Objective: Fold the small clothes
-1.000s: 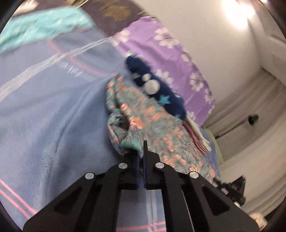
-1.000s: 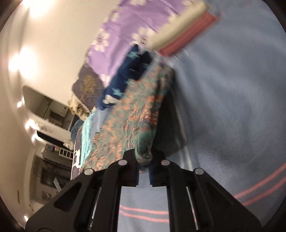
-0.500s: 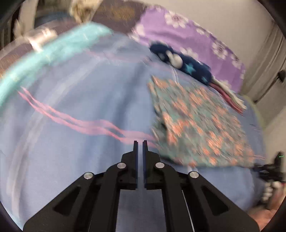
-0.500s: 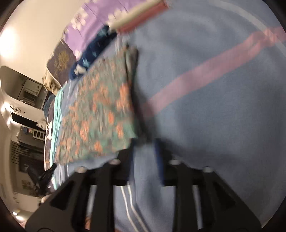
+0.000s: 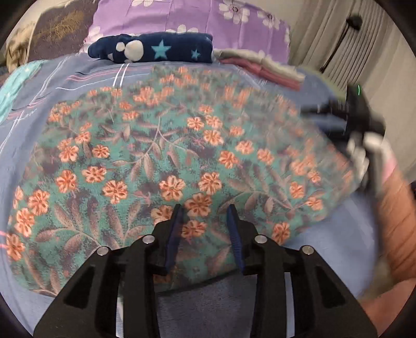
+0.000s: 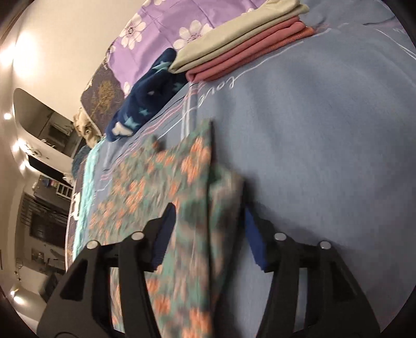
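Note:
A teal cloth with orange flowers (image 5: 166, 161) lies spread flat on the blue bedspread (image 5: 46, 85). My left gripper (image 5: 204, 215) hovers over its near edge; its jaws are opening, and the pads do not press on the fabric. In the right wrist view the same floral cloth (image 6: 166, 187) runs under my right gripper (image 6: 209, 218), whose jaws are opening too; the cloth's folded edge lies between the fingers, loose. The right gripper and the hand holding it show blurred at the cloth's right edge (image 5: 364, 130) in the left wrist view.
A navy star-print garment (image 5: 156, 49) and a folded stack of beige and pink clothes (image 6: 241, 39) lie at the far side by the purple floral pillow (image 5: 197, 18). A turquoise cloth (image 5: 15, 83) lies at the left. The bedspread (image 6: 325, 130) stretches to the right.
Both grippers were shut on the bunched floral cloth; it now lies flat on the bed. Both have let go and opened, and the left one swung around to the cloth's near edge.

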Tool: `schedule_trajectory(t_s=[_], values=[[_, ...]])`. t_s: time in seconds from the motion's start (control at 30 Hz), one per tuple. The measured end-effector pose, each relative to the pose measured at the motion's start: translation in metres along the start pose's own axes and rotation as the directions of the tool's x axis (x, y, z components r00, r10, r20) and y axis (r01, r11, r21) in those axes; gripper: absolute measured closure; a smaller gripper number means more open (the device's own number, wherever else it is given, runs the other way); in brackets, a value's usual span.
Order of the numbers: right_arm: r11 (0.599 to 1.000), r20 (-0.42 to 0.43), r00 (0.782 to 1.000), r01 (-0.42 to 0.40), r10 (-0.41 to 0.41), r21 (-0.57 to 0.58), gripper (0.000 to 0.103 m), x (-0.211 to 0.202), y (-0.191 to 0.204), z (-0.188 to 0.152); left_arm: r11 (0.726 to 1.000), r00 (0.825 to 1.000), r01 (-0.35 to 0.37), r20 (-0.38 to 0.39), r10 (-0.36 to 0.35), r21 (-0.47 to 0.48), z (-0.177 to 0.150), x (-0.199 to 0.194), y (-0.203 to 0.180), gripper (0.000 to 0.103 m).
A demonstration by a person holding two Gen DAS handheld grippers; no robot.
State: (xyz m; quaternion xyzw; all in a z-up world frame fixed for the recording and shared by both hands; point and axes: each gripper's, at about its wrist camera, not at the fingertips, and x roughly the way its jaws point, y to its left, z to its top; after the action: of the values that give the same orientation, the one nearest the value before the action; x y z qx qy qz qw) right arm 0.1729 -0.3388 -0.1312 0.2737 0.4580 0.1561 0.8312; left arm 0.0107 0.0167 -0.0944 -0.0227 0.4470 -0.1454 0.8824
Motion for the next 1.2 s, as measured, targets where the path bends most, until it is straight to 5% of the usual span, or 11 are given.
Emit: schedule_trajectory(t_s=[0.03,0.1,0.23,0.33,0.43,0.53,0.6,0.73,0.8,0.97,1.2], values=[[1.0,0.006,1.0,0.012,-0.012,-0.005,0.062,0.003,0.003,0.004,1.0,1.0,-0.006,0.008,0.006,0.014,-0.004,-0.003,-0.001,0.066],[0.998,0.0,1.0,0.026,-0.026,-0.049,0.098,0.007,0.012,0.01,1.0,1.0,0.012,0.004,-0.012,-0.001,-0.001,-0.008,0.001,0.065],[0.99,0.108,0.993,0.058,-0.045,-0.127,0.1,-0.011,0.028,0.021,0.998,0.999,0.046,0.006,-0.046,-0.042,-0.003,-0.009,0.014,0.065],[0.971,0.13,0.974,0.202,-0.185,-0.131,0.1,-0.006,0.009,0.028,0.999,1.0,0.03,-0.007,-0.03,-0.022,-0.001,-0.005,0.009,0.064],[0.994,0.077,0.992,0.1,-0.096,-0.047,0.1,-0.011,-0.016,0.019,1.0,1.0,0.012,-0.013,-0.011,0.004,0.0,-0.004,-0.001,0.062],[0.991,0.069,0.995,0.08,-0.073,-0.107,0.098,-0.026,-0.016,0.003,1.0,0.999,0.015,-0.029,-0.015,0.003,0.007,-0.007,-0.008,0.062],[0.986,0.04,0.998,0.052,-0.046,-0.16,0.095,-0.035,-0.012,-0.008,0.992,0.993,0.115,-0.029,-0.113,0.054,0.021,-0.011,-0.029,0.062],[0.982,0.005,1.0,-0.013,0.014,-0.191,0.08,-0.045,-0.01,-0.015,0.933,0.968,0.25,-0.056,-0.244,0.26,0.046,-0.007,-0.103,0.062],[0.981,-0.013,0.999,-0.032,0.03,-0.19,0.078,-0.041,-0.01,-0.011,0.895,0.963,0.27,-0.093,-0.254,0.354,0.052,0.007,-0.143,0.06],[0.978,-0.056,0.997,-0.061,0.051,-0.2,0.077,-0.033,-0.013,-0.006,0.817,0.974,0.224,-0.141,-0.176,0.531,0.046,0.047,-0.224,0.05],[0.963,-0.103,0.991,-0.111,0.088,-0.247,0.072,-0.034,-0.017,-0.004,0.749,0.993,0.114,-0.09,-0.073,0.652,0.032,0.059,-0.26,0.045]])
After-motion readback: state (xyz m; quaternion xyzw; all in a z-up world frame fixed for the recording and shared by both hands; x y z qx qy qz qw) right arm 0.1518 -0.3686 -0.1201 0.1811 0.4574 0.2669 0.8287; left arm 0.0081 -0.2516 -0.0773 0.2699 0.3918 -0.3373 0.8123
